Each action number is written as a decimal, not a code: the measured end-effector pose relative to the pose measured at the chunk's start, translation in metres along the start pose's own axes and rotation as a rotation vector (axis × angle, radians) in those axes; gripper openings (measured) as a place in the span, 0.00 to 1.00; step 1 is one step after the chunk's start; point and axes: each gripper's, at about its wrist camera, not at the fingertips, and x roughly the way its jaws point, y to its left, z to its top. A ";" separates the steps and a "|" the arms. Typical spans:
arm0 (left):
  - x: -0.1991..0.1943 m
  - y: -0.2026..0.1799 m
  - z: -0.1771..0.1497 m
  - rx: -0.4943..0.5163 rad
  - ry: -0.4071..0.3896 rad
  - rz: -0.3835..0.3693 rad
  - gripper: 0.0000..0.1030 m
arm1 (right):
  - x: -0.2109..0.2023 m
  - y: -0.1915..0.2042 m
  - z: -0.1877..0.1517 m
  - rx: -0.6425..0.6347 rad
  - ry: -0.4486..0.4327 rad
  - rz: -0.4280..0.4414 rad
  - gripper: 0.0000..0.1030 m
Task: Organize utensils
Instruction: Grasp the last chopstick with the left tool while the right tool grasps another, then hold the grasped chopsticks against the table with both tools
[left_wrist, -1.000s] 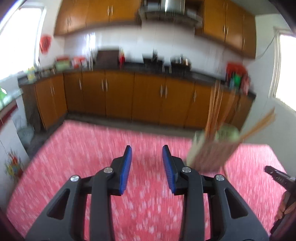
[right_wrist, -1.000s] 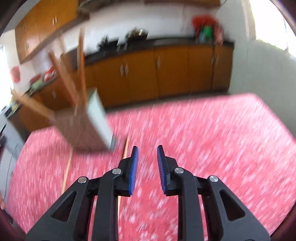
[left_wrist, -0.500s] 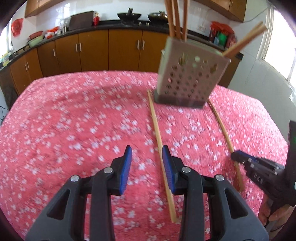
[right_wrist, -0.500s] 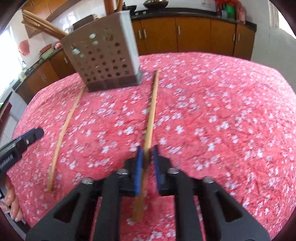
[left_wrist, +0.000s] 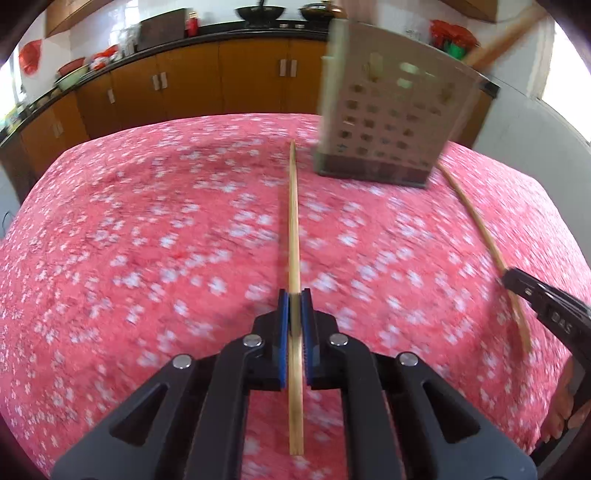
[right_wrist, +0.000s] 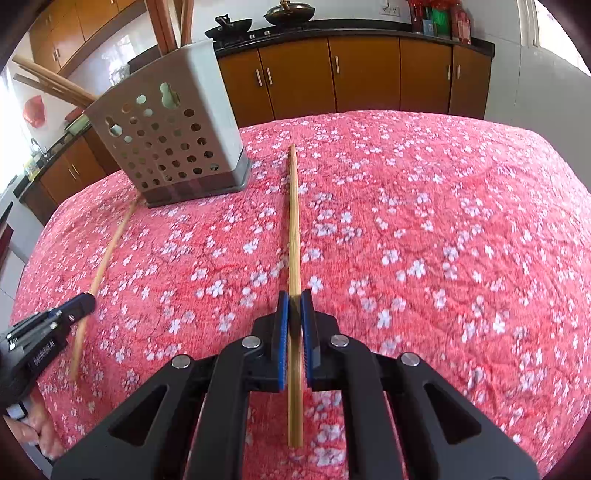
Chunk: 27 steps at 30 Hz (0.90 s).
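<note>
Each gripper is closed on its own chopstick. In the left wrist view, the left gripper (left_wrist: 294, 295) pinches the left chopstick (left_wrist: 293, 221), whose long axis runs straight up the frame, its far tip ending just left of the perforated holder (left_wrist: 384, 122) at upper right. In the right wrist view, the right gripper (right_wrist: 294, 295) clamps the right chopstick (right_wrist: 293, 221) likewise, with the holder at upper left. Both chopsticks look flat on the pink cloth (right_wrist: 443, 240). Neither hand is clearly nearer; both probably must lift and tip upright.

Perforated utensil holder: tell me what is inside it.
Several wooden chopsticks stand in the utensil holder, their tops leaning out over the rim. Its perforated walls hide their lower ends and whatever else may be inside.
</note>
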 end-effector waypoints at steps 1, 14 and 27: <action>0.003 0.009 0.005 -0.020 -0.002 0.013 0.08 | 0.003 0.001 0.002 -0.004 -0.004 -0.005 0.08; 0.028 0.046 0.039 -0.017 -0.036 0.064 0.11 | 0.044 0.001 0.041 -0.026 -0.027 -0.053 0.08; 0.028 0.064 0.036 -0.067 -0.040 0.019 0.11 | 0.045 0.001 0.040 -0.019 -0.029 -0.047 0.08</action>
